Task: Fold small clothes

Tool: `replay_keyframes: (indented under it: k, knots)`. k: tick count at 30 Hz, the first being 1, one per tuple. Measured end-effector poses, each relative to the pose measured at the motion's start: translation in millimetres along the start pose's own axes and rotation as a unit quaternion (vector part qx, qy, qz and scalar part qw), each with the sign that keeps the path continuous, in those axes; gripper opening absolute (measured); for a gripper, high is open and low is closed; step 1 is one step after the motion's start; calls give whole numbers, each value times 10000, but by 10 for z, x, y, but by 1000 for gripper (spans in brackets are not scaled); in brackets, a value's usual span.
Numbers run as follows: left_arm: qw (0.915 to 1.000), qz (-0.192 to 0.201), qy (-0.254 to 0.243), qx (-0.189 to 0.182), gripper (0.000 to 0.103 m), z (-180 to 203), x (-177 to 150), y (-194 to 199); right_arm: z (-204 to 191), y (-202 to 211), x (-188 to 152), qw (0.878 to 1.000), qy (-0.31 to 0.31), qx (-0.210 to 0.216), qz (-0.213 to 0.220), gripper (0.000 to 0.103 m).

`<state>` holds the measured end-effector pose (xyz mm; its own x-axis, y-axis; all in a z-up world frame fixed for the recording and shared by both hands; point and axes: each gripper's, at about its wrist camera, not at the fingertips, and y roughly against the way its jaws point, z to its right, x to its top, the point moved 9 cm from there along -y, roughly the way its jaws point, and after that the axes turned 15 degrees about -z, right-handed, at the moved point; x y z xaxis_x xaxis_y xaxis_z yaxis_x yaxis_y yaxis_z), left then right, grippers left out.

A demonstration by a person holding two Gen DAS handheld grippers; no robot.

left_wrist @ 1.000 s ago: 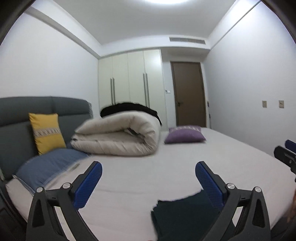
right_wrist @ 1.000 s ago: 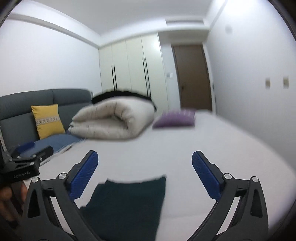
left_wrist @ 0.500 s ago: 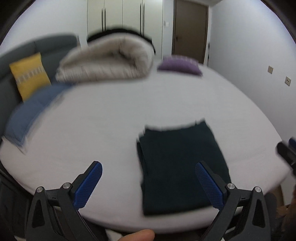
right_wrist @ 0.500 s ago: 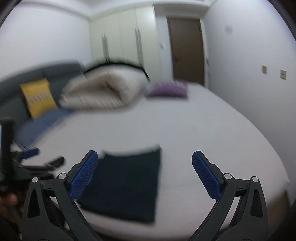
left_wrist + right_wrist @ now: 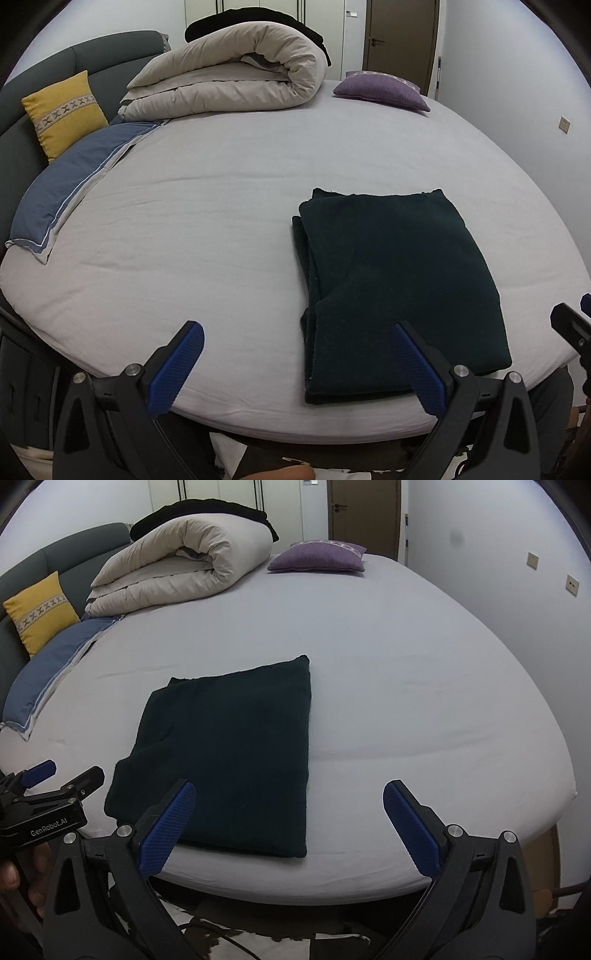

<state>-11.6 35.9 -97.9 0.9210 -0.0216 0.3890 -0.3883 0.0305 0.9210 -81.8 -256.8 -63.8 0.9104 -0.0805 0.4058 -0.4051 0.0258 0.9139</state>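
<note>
A dark green garment [image 5: 399, 284] lies folded into a rectangle near the front edge of the bed [image 5: 207, 229], with layered edges showing on its left side. In the right wrist view the same garment [image 5: 229, 753] sits left of centre. My left gripper [image 5: 295, 354] hovers open above the bed's front edge, its right finger over the garment's near left corner. My right gripper [image 5: 288, 819] is open too, with its left finger above the garment's near edge. Neither holds anything. The left gripper [image 5: 48, 797] also shows at the right wrist view's left edge.
A rolled beige duvet [image 5: 229, 74] with a black cloth on top lies at the bed's far side. A purple cushion [image 5: 380, 90], a yellow cushion [image 5: 62, 114] and a blue pillow [image 5: 70, 184] sit around it. A grey headboard stands at left, a brown door at the back.
Both cameras have tilted down from the room toward the bed, so the folded garment now fills the lower view. Both grippers stayed open.
</note>
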Motion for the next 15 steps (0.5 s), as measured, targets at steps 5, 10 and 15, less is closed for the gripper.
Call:
replay_keyframes:
  k: [5,10,15]
  knots:
    - [10000,-55,5,-27,103,-1,-14,-41,-34,-76,16,10000,13,3,-57,103]
    - [10000,-89,2,-28,103,6,-35,-76,-57,-114,28,9999,10,-60,-96,103]
    - [9999,-106,-5,-19,103,10,-48,-91,-55,-149,22,9999,-17,-60,-120,103]
